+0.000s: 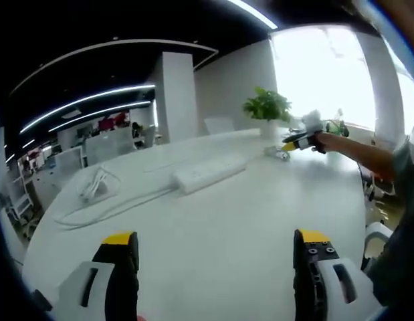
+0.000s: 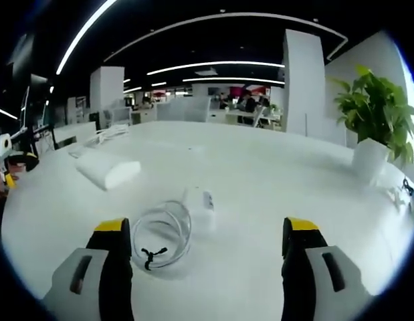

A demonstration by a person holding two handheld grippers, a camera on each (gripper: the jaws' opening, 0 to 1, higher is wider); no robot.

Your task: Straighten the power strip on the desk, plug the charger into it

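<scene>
White glossy desk (image 1: 247,221), slab-shaped power strip (image 1: 208,175), boxy charger (image 2: 201,202) with coiled cable (image 2: 163,234), both grippers' fingers spread, empty.

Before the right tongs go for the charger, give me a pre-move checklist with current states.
1. Right tongs open: ok.
2. Charger free between the jaws' line, nothing on it: ok.
3. Coiled cable tied and beside the charger: ok.
4. Power strip straightened: not ok, it lies at an angle on the desk.
5. Left tongs open and free: ok.
6. Strip socket side facing up: cannot tell.
</scene>
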